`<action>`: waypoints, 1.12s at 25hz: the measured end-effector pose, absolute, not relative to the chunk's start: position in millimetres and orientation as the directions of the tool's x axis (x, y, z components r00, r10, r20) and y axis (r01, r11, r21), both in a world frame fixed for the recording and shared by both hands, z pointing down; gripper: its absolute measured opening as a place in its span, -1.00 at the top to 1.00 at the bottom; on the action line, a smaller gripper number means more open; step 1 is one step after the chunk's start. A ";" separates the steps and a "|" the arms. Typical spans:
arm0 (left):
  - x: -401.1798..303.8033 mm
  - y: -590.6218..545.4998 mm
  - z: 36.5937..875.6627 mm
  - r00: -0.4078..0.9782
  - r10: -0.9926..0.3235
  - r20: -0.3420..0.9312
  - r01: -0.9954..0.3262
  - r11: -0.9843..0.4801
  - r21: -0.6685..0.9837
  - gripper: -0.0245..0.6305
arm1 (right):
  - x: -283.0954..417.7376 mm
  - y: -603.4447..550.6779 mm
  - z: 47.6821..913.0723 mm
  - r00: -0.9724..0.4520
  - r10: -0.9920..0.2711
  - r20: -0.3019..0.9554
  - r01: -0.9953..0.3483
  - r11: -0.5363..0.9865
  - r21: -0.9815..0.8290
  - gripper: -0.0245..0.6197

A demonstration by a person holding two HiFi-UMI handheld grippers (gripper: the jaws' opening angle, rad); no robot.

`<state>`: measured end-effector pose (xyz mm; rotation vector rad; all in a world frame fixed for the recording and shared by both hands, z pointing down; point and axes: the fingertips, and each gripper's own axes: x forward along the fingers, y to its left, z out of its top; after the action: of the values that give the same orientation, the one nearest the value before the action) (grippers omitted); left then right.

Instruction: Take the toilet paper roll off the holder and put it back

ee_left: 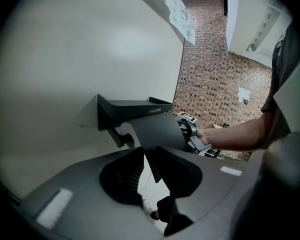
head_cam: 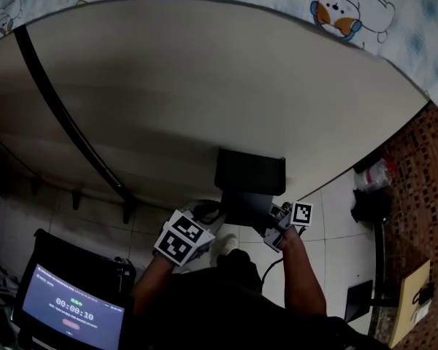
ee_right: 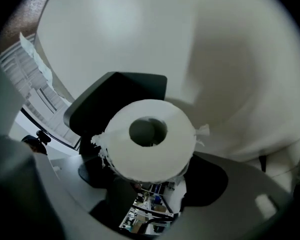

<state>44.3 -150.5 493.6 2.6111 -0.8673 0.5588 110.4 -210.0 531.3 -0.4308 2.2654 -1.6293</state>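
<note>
A black wall holder point(head_cam: 250, 168) has a shelf on top point(ee_left: 135, 106) and a black flap point(ee_left: 157, 131) that hangs in front. The flap's lower corner reaches down between the jaws of my left gripper point(ee_left: 152, 176); a strip of floor shows between it and one jaw. The white toilet paper roll point(ee_right: 150, 139) faces the right gripper view end on, just in front of the holder point(ee_right: 115, 96). My right gripper point(ee_right: 152, 184) is shut on the roll's sides. Seen from above, the left gripper point(head_cam: 208, 221) and right gripper point(head_cam: 274, 228) flank the holder's underside, and the roll is hidden.
The holder's rod with a round end point(ee_left: 122, 138) sticks out from the pale wall point(head_cam: 204, 86). A screen with a timer point(head_cam: 73, 308) stands at the lower left. A brick wall point(head_cam: 423, 195) and a clear bag point(head_cam: 372, 175) lie to the right.
</note>
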 end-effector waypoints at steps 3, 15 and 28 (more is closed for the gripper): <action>43.2 -151.0 493.0 0.740 -0.496 0.455 -0.625 -0.757 0.190 0.63 | 99.7 -214.2 529.2 -0.913 -0.400 -0.084 -0.052 0.316 -0.947 -0.29; 44.5 -155.5 500.3 0.724 -0.507 0.467 -0.634 -0.756 0.163 0.65 | 138.1 -211.9 536.5 -0.883 -0.467 -0.045 -0.132 0.339 -0.931 -0.61; 39.6 -177.3 509.4 0.660 -0.615 0.431 -0.717 -0.687 0.118 0.71 | 229.5 -191.4 492.3 -0.701 -0.709 -0.079 -0.308 0.401 -0.863 -0.55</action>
<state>39.6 -177.3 509.4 2.6000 -1.0690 0.5247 229.5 -191.4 492.3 -0.8701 2.2259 -1.2349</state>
